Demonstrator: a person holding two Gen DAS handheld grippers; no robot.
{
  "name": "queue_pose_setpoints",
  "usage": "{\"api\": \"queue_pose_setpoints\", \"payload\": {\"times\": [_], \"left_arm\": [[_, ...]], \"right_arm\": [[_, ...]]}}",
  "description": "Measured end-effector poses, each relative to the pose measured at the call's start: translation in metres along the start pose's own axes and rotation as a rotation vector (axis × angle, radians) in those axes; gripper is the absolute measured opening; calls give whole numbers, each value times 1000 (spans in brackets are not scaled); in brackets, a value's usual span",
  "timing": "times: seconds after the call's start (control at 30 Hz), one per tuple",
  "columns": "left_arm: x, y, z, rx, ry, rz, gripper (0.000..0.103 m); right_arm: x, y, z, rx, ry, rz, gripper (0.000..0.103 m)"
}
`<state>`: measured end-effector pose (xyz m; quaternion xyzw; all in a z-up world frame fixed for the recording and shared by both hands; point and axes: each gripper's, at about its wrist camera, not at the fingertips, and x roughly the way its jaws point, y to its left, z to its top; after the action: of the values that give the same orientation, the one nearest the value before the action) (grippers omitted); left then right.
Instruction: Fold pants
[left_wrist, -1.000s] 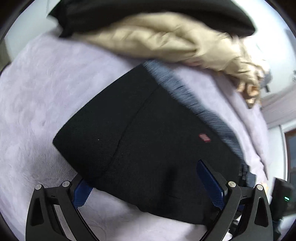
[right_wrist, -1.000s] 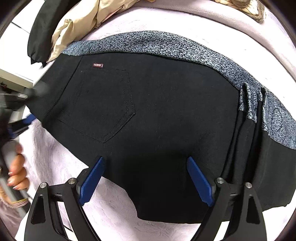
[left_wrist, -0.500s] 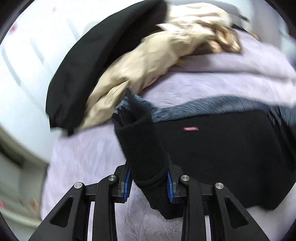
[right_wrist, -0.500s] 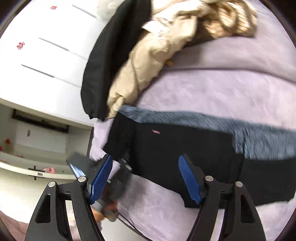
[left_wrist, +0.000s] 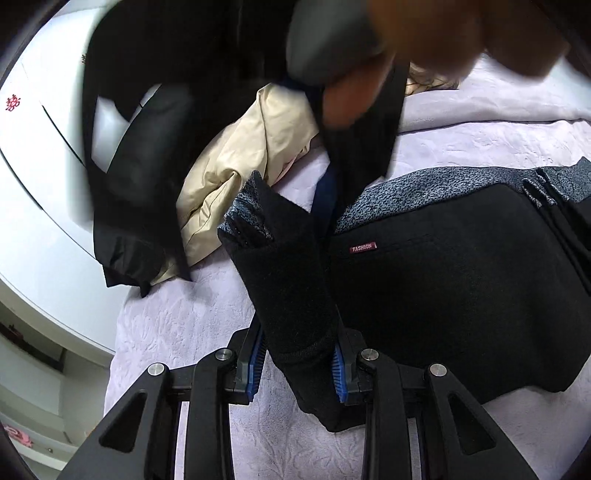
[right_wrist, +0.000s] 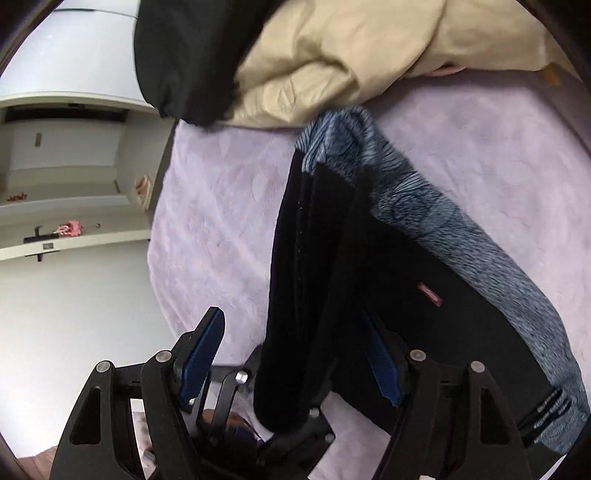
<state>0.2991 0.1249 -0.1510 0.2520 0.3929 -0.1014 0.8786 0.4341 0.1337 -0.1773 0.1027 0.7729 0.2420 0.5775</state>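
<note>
Black pants (left_wrist: 443, 302), bunched corner in left gripper (left_wrist: 298, 369) jaws; right gripper (right_wrist: 291, 354) jaws closing around it.

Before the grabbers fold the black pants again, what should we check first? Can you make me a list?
1. Left gripper pinching the pants: ok, shut on a bunched corner.
2. Right gripper holding too: not ok, its jaws are closing around the fabric, pads not pressing yet.
3. Red label side facing up: ok.
4. Beige garment off the pants: ok, beside them.
5. Purple blanket free to land on: ok.
6. Far pant end lying flat: cannot tell.
</note>
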Motion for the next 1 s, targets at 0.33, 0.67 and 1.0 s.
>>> {"api": "queue_pose_setpoints", "payload": {"times": [0.33, 0.67, 1.0], "left_arm": [[-81, -38, 46, 87, -137, -43, 32], [-168, -184, 98, 285, -279, -251, 32], [-146, -351, 80, 482, -147, -364, 32]], "right_arm": [[-85, -44, -72, 25, -248, 219, 15], [-182, -177, -253, 208, -598, 337, 15], [-126, -329, -367, 486, -623, 345, 15]]}}
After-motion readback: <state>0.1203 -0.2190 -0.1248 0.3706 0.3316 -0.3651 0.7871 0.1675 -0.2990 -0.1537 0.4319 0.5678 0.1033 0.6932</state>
